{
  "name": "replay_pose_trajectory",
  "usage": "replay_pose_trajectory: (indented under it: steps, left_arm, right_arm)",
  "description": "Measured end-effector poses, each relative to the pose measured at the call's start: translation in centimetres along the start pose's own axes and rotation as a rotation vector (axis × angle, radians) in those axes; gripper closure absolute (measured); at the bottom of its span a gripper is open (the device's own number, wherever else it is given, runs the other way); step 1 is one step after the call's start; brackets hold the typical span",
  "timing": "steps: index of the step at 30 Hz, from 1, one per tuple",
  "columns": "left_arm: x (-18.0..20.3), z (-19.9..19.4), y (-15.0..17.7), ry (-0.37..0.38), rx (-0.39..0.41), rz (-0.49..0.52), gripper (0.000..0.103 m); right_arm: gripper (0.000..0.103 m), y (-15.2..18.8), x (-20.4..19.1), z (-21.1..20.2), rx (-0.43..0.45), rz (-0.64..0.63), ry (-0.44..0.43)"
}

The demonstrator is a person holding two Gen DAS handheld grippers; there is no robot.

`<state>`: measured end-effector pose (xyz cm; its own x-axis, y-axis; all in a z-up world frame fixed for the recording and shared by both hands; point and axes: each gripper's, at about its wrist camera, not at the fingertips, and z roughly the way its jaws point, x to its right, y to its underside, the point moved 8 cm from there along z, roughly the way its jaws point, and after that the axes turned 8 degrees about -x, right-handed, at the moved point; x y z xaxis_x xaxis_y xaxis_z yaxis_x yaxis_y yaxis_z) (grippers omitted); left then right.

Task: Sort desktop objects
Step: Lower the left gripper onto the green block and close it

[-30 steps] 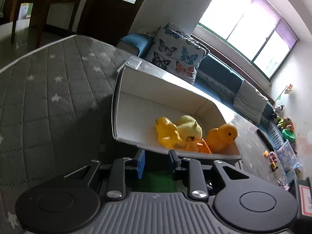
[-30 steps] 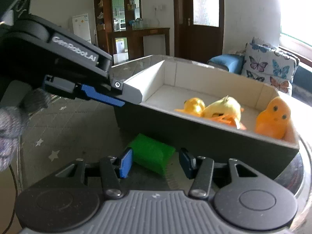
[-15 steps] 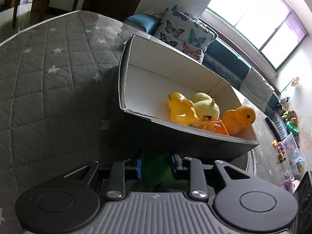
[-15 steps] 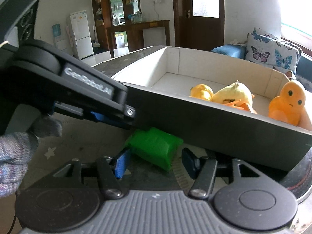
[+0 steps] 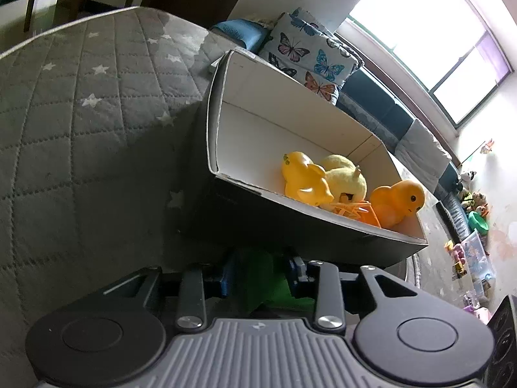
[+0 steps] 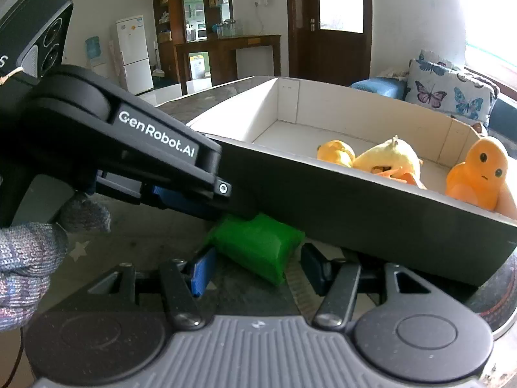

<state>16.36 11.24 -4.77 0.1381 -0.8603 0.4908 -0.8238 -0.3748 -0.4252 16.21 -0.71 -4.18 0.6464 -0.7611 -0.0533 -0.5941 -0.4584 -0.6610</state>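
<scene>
A green block [image 6: 255, 247] lies on the grey quilted table beside the near wall of a black box with a white inside [image 6: 371, 207]. My left gripper [image 5: 261, 274] has its blue pads on either side of the green block [image 5: 268, 283] and looks shut on it. In the right wrist view the left gripper's body [image 6: 155, 148] reaches down to the block. My right gripper [image 6: 258, 266] is open, its fingers wide on either side of the block without touching it. The box [image 5: 219, 135] holds a yellow duck [image 5: 303, 179], a pale yellow plush [image 5: 345, 181] and an orange duck [image 5: 397, 202].
The grey star-patterned quilt [image 5: 80, 129] covers the table to the left of the box. A gloved hand [image 6: 29, 258] holds the left gripper. A sofa with a butterfly cushion [image 5: 310, 55] stands behind the table. Toys lie on the floor at the far right [image 5: 468, 258].
My left gripper has dropped lower and moved in on the green block, its pads now around it. My right gripper has edged closer to the block and stayed open.
</scene>
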Motion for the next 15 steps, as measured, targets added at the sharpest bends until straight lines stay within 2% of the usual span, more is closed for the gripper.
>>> replay_pose_trajectory:
  steps: [5, 15]
  left_arm:
    - [0.1, -0.1, 0.5, 0.017, -0.008, -0.011, 0.068]
    - [1.3, -1.5, 1.7, 0.028, -0.025, 0.014, 0.068]
  right_arm:
    - [0.052, 0.1, -0.3, -0.3, 0.008, -0.011, 0.013]
    - [0.055, 0.6, -0.5, -2.1, 0.017, -0.004, 0.008]
